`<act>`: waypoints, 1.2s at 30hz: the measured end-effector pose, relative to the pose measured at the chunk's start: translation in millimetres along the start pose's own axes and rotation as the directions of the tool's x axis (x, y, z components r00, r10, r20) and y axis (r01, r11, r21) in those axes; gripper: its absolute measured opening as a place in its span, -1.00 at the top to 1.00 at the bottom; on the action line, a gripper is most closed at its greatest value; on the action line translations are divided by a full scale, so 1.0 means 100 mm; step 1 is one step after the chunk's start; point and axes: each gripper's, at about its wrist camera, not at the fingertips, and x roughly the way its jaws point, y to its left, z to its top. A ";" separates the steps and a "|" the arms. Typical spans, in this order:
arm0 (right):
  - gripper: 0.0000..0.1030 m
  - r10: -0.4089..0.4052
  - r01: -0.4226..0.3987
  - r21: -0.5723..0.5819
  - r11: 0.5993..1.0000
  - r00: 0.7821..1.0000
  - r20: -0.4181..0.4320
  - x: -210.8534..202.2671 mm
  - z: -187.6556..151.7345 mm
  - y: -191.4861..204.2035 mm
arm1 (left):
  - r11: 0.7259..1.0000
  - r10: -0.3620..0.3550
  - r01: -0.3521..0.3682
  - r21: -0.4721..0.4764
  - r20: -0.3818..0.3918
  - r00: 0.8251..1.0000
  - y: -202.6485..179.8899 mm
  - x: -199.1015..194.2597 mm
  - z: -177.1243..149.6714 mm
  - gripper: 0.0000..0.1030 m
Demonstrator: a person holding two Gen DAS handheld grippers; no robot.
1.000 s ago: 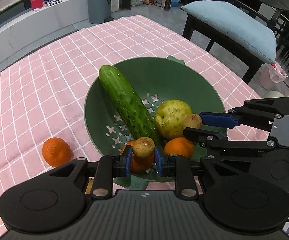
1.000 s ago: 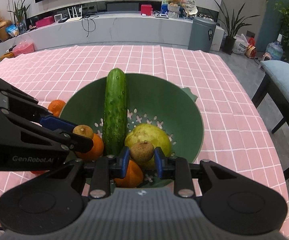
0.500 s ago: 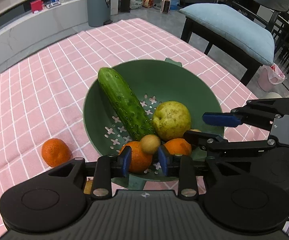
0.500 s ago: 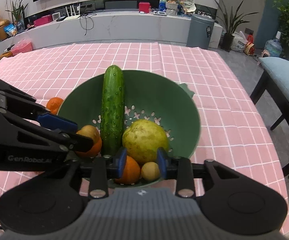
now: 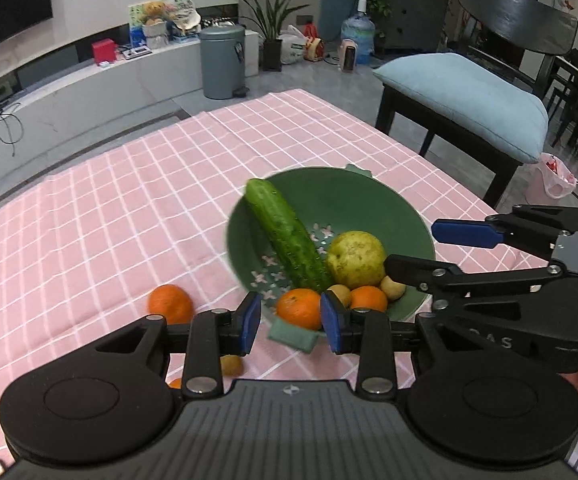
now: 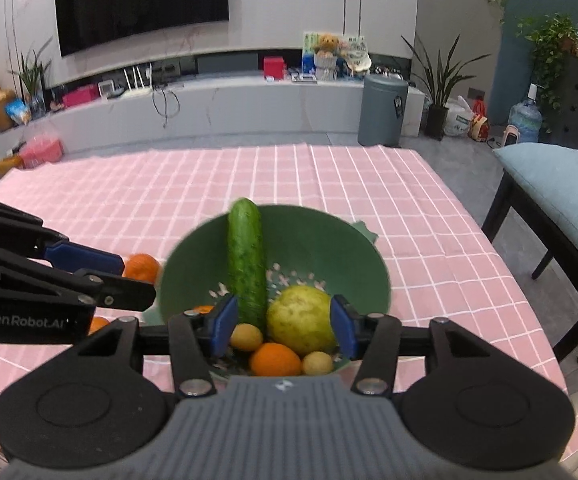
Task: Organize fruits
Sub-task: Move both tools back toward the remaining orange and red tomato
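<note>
Now both tools, left tool (image 5: 291, 322) and right tool (image 6: 283, 330), have just been opening, empty, above the green bowl (image 5: 369, 196), so the small fruits sit inside.

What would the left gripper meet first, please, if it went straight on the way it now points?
Most likely the orange at the near edge of the green bowl: it sits centred between the left gripper's open, empty jaws. Depth is unclear, so the bowl's near rim might come first.
</note>
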 end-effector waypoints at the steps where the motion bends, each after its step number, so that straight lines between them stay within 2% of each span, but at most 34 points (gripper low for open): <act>1: 0.06 0.007 -0.007 0.003 1.000 1.000 0.010 -0.04 -0.01 0.04 | 1.000 0.003 -0.003 0.001 0.002 1.000 0.02 -0.03 -0.01 0.21; 9: 0.06 0.086 -0.086 -0.004 0.996 0.996 0.038 -0.22 -0.12 0.33 | 1.000 0.026 -0.026 -0.016 -0.014 1.000 0.20 -0.16 -0.21 0.21; 21: 0.06 0.143 -0.144 -0.070 0.987 0.989 -0.026 -0.07 -0.31 0.73 | 0.997 0.018 -0.021 -0.074 -0.044 0.999 0.51 -0.17 -0.56 0.21; 28: 0.26 0.151 -0.159 -0.138 0.977 0.986 -0.067 0.10 -0.40 0.92 | 0.989 0.000 -0.011 -0.144 -0.078 0.997 0.74 -0.09 -0.79 0.21; 33: 0.27 0.155 -0.169 -0.133 0.976 0.981 -0.113 0.29 -0.45 0.98 | 0.980 -0.009 -0.008 -0.198 -0.084 0.996 0.85 0.06 -0.87 0.21; 35: 0.27 0.159 -0.175 -0.123 0.977 0.978 -0.132 0.37 -0.46 0.99 | 0.975 -0.030 0.010 -0.223 -0.085 0.996 0.88 0.13 -0.87 0.15; 36: 0.26 0.161 -0.178 -0.116 0.977 0.977 -0.142 0.42 -0.46 0.98 | 0.972 -0.035 0.015 -0.233 -0.086 0.996 0.89 0.16 -0.87 -0.03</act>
